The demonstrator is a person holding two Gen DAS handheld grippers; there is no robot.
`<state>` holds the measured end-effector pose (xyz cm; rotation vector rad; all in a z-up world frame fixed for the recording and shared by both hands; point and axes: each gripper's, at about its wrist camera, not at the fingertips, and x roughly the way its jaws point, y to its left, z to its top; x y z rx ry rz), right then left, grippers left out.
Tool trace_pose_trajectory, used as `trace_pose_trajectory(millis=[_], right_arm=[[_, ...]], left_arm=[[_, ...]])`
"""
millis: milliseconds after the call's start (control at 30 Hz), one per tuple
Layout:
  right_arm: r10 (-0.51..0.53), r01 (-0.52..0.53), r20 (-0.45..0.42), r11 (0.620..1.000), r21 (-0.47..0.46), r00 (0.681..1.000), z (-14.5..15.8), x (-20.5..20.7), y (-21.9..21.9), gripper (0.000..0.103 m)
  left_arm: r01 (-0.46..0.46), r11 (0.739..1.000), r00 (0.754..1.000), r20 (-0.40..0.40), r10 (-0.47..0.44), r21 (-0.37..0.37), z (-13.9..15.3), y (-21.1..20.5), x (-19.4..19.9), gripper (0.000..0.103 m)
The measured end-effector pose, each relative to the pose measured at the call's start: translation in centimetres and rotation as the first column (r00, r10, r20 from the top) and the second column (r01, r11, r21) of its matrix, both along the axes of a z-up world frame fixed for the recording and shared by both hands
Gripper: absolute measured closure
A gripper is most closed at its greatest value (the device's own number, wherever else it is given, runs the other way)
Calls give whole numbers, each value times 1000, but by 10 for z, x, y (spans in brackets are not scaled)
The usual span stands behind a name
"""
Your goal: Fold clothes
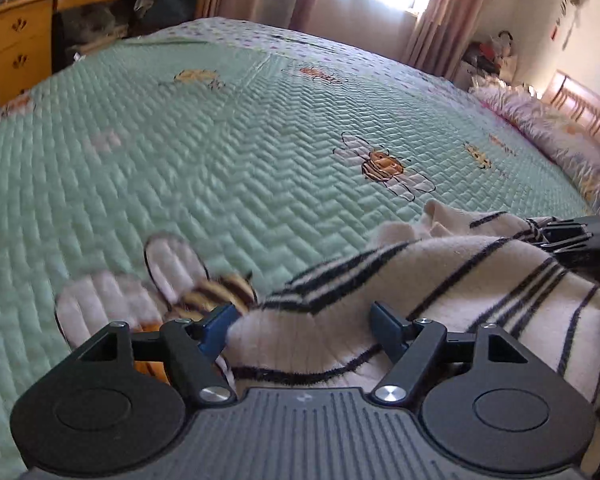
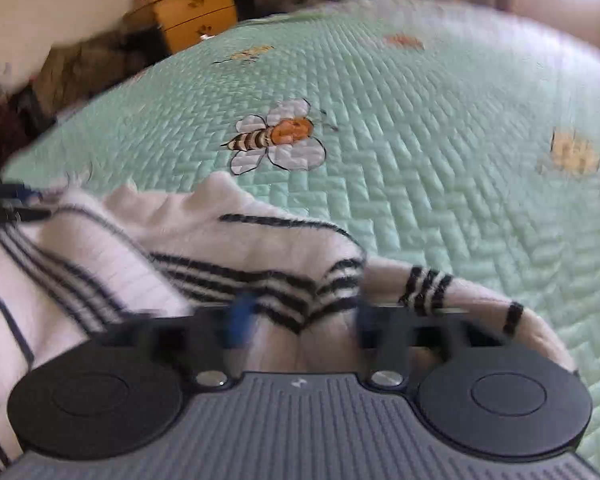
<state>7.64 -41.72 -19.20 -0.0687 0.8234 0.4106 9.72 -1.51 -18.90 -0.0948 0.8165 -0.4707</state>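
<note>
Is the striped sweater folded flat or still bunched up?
Bunched up: the striped sweater lies in rumpled humps on the green quilt, its stripes running at several angles, not folded flat.

A cream knit sweater with dark stripes (image 1: 440, 280) lies bunched on a green quilted bedspread with stitched bees (image 1: 220, 152), at its near edge. The left gripper (image 1: 304, 322) sits at the sweater's left end, jaws spread with a fold between them; the right gripper (image 2: 300, 316) sits at the right end, likewise astride a fold. Behind the bed stands a yellow wooden desk with drawers (image 1: 16, 44); a frilled patterned pillow (image 1: 548, 132) lies along the bed's right side
</note>
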Motion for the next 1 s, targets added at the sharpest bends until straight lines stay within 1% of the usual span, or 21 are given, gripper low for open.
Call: trace_pose_trajectory(millis=[33, 100, 167, 200, 300, 400, 467, 500, 567, 600, 633, 667, 733, 767, 800, 833, 867, 900, 933, 1000], right_arm=[[-1, 2, 25, 1000, -24, 1000, 4, -7, 5, 86], [-20, 23, 81, 999, -33, 997, 18, -30, 10, 89], [-55, 60, 164, 998, -25, 985, 41, -66, 13, 91], [-51, 57, 200, 998, -26, 978, 54, -91, 12, 91], [-34, 45, 305, 999, -30, 952, 96, -168, 9, 91], [-17, 34, 406, 999, -35, 914, 137, -244, 5, 91], [14, 37, 401, 992, -119, 916, 145, -291, 8, 91], [18, 40, 382, 989, -145, 924, 140, -308, 9, 91], [13, 35, 302, 987, -155, 953, 125, -328, 7, 90], [-2, 45, 263, 987, -157, 965, 110, -335, 7, 89], [-26, 62, 236, 987, -146, 971, 98, -338, 6, 87], [-63, 87, 214, 991, -106, 975, 92, -338, 3, 86], [-134, 140, 166, 990, -25, 977, 82, -337, -2, 78], [-154, 154, 184, 988, 16, 971, 86, -338, -6, 76], [-174, 166, 203, 984, 56, 964, 89, -339, -9, 69], [-195, 177, 221, 979, 98, 956, 93, -340, -13, 55], [-198, 177, 260, 979, 104, 945, 97, -340, -14, 47], [-201, 175, 298, 978, 109, 933, 102, -340, -14, 31], [-186, 163, 325, 982, 97, 927, 102, -337, -10, 24], [-140, 128, 336, 990, 58, 932, 99, -325, -5, 24]], left_arm=[[-9, 1000, 1000, -4, 9, -18, -1, 2, -2, 27], [-17, 999, 1000, -6, 17, -35, -2, 5, -7, 27], [-12, 998, 1000, 6, 12, -56, 2, 7, -18, 28], [-3, 998, 1000, 19, 4, -66, 7, 7, -25, 28], [63, 995, 994, 94, -55, -80, 33, 5, -53, 28], [138, 988, 978, 167, -125, -70, 58, 0, -81, 27], [191, 980, 963, 207, -175, -61, 71, -8, -97, 25], [216, 975, 955, 219, -199, -55, 74, -12, -103, 25], [264, 964, 941, 227, -250, -33, 77, -25, -110, 25], [279, 960, 936, 227, -267, -20, 79, -32, -112, 25], [295, 955, 931, 227, -286, -7, 81, -40, -113, 25], [314, 949, 924, 227, -307, 2, 83, -47, -113, 25], [340, 940, 914, 226, -336, 26, 86, -61, -114, 25], [350, 936, 908, 227, -351, 45, 89, -68, -115, 25], [361, 930, 902, 229, -366, 68, 90, -74, -114, 25], [371, 924, 895, 230, -382, 93, 91, -81, -114, 25], [381, 917, 888, 231, -398, 118, 91, -87, -113, 25], [393, 908, 880, 226, -417, 144, 91, -94, -111, 25], [407, 897, 873, 216, -438, 171, 91, -102, -110, 25], [426, 880, 865, 190, -465, 211, 85, -115, -104, 25]])
